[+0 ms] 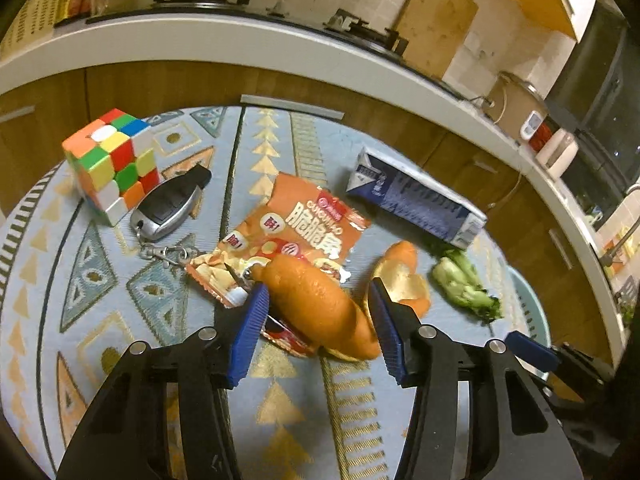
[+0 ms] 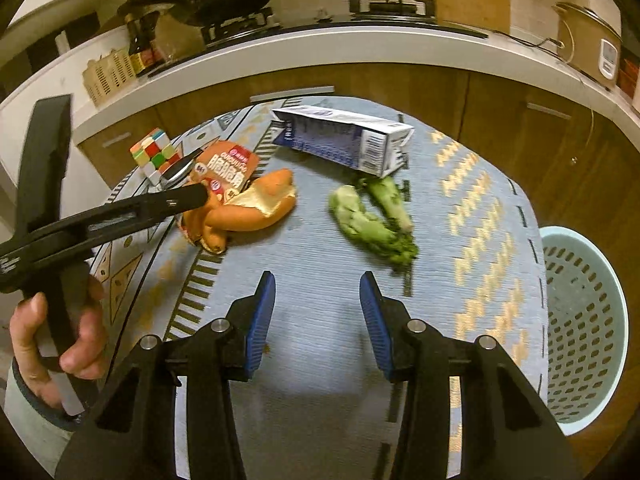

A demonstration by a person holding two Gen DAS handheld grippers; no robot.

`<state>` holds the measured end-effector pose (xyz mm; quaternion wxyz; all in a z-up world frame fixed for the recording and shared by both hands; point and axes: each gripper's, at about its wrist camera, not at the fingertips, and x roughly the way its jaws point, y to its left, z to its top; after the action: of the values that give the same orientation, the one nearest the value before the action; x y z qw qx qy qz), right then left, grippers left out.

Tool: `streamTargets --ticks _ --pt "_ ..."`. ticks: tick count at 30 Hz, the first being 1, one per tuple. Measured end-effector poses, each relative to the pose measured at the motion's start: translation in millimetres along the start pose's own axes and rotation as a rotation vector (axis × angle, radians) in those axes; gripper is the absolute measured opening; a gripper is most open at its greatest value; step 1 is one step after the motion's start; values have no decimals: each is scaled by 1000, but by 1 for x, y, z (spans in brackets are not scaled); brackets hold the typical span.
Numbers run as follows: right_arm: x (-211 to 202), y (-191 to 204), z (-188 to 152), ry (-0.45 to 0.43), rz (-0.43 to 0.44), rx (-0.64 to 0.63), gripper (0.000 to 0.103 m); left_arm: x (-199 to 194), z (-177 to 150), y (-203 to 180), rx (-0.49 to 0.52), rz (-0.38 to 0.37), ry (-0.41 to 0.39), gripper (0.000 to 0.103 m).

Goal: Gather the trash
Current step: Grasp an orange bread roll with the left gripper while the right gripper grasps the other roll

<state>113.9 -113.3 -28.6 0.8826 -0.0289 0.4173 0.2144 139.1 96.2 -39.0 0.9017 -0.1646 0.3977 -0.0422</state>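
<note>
An orange peel [image 1: 316,308] lies on an orange snack wrapper [image 1: 304,228] on the patterned table. My left gripper [image 1: 318,292] is open, with its jaws on either side of the peel. A second piece of peel [image 1: 404,276] lies just right of it. A blue milk carton [image 1: 416,196] lies on its side at the back, with green vegetable scraps [image 1: 464,284] near it. My right gripper [image 2: 318,284] is open and empty over bare cloth, in front of the vegetable scraps [image 2: 368,220], the peel [image 2: 260,204] and the carton [image 2: 344,140].
A Rubik's cube [image 1: 112,164] and a car key with keyring [image 1: 168,208] lie at the back left. A pale blue perforated basket [image 2: 580,320] stands off the table's right edge. A kitchen counter [image 1: 280,44] with a stove runs behind.
</note>
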Motion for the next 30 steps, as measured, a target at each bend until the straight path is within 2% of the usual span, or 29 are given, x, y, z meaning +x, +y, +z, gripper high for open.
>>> streamTargets --ticks 2,4,6,8,10,12,16,20,24,30 --pt "1 5 1 2 1 -8 40 7 1 -2 17 42 16 47" --pt "3 9 3 4 4 -16 40 7 1 -5 29 53 13 47" --pt "5 14 7 4 9 -20 40 6 1 -5 35 49 10 43" --pt "8 19 11 5 18 -24 40 5 0 -1 25 22 9 31" --pt "12 25 15 5 24 -31 40 0 -2 3 7 7 -5 26" --pt "16 30 17 8 31 -34 40 -5 -4 7 -6 -10 -17 16" --pt "29 35 23 25 68 -11 45 -22 -11 14 -26 -57 -51 15" --pt "45 39 32 25 87 35 54 -36 -22 18 -16 -49 -86 15" --pt "61 43 40 17 55 59 62 -39 -31 23 -5 -22 -121 15" --pt "83 53 43 38 29 64 62 -46 -38 24 1 -7 -178 15"
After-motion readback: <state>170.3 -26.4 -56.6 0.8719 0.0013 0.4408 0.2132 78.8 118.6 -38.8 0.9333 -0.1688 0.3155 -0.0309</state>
